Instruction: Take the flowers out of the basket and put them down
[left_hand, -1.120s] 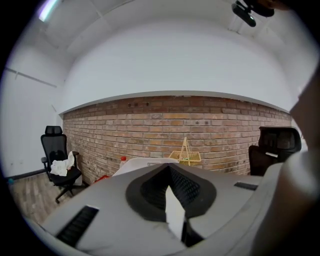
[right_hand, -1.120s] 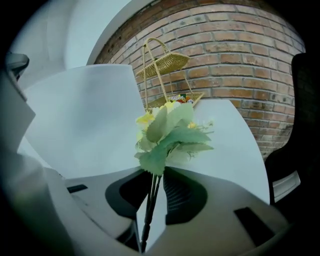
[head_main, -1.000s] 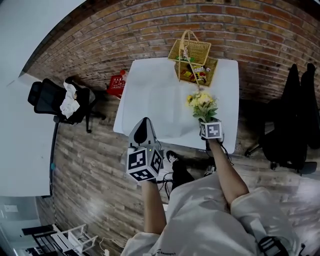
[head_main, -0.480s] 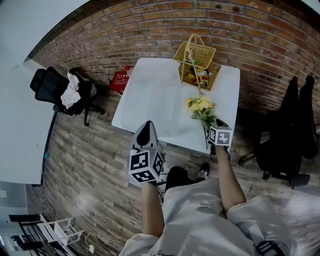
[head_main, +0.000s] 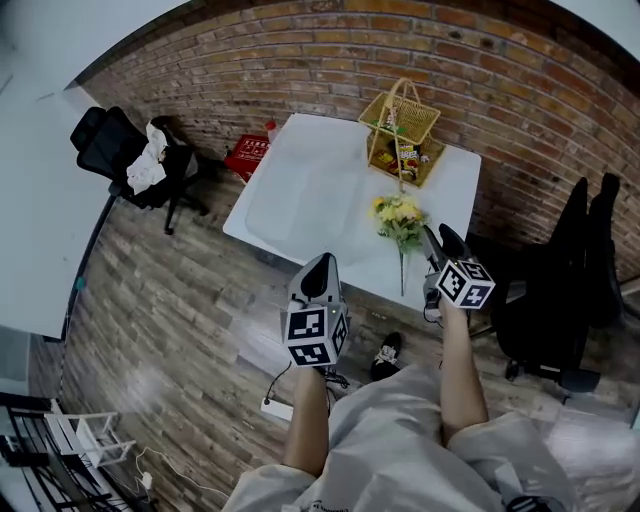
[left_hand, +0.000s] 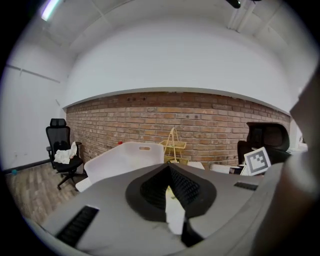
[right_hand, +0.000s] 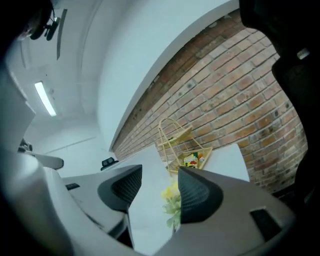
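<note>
A bunch of yellow flowers (head_main: 399, 214) lies on the white table (head_main: 310, 190), its stem pointing at the near edge. In the right gripper view the flowers (right_hand: 172, 200) show beyond the jaws. The wicker basket (head_main: 402, 130) stands at the table's far right corner with colourful items inside; it is also in the right gripper view (right_hand: 182, 147). My right gripper (head_main: 440, 242) hovers just right of the stem, jaws apart and closing with nothing between them (right_hand: 160, 176). My left gripper (head_main: 320, 270) hangs off the near edge, shut and empty (left_hand: 169, 169).
A brick wall runs behind the table. A black office chair (head_main: 125, 155) with white cloth stands at the left, a red thing (head_main: 248, 155) lies on the floor by the table's left corner, and a dark chair (head_main: 560, 290) stands at the right. A power strip (head_main: 275, 408) lies on the floor.
The right gripper has let go of the flower stems and drawn back to the right of them. The flowers now lie on the table. The left gripper stayed by the near edge.
</note>
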